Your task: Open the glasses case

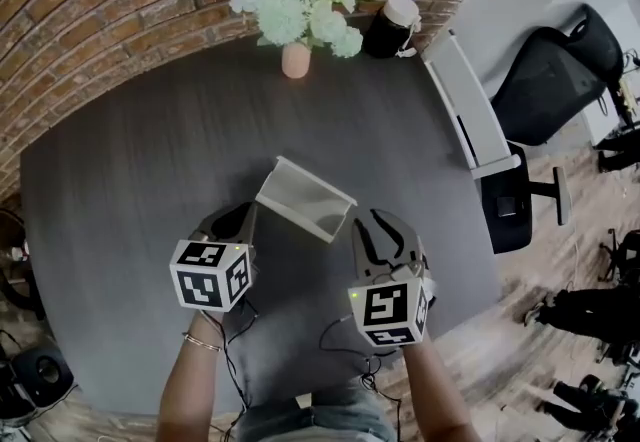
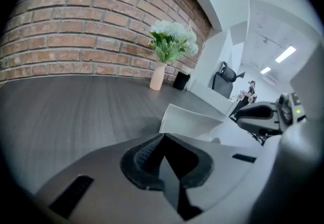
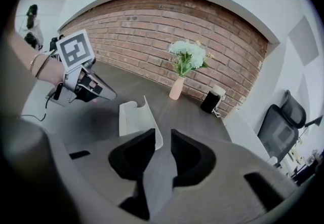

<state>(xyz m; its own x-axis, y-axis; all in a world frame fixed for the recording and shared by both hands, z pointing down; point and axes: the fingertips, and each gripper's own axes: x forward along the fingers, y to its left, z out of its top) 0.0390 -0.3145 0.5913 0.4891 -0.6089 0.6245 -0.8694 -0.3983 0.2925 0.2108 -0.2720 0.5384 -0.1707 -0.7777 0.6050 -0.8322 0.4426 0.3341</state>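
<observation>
The white glasses case (image 1: pixel 305 196) stands open in the middle of the dark round table (image 1: pixel 130 180), its lid tilted up. My left gripper (image 1: pixel 248 210) is at the case's left corner with its fingertips together. In the left gripper view the case (image 2: pixel 192 119) begins right beyond the tips of that gripper (image 2: pixel 163 137); whether they touch it I cannot tell. My right gripper (image 1: pixel 368 220) is at the case's right end. In the right gripper view it (image 3: pixel 162 132) stands open, with an edge of the case (image 3: pixel 132 116) beside the left pad (image 3: pixel 139 154) and bare table in the gap.
A pink vase of white flowers (image 1: pixel 296 58) and a black container with a white top (image 1: pixel 392 25) stand at the table's far edge. A white bench (image 1: pixel 468 110) and a black office chair (image 1: pixel 555 70) are to the right. Cables (image 1: pixel 340 340) trail over the near edge.
</observation>
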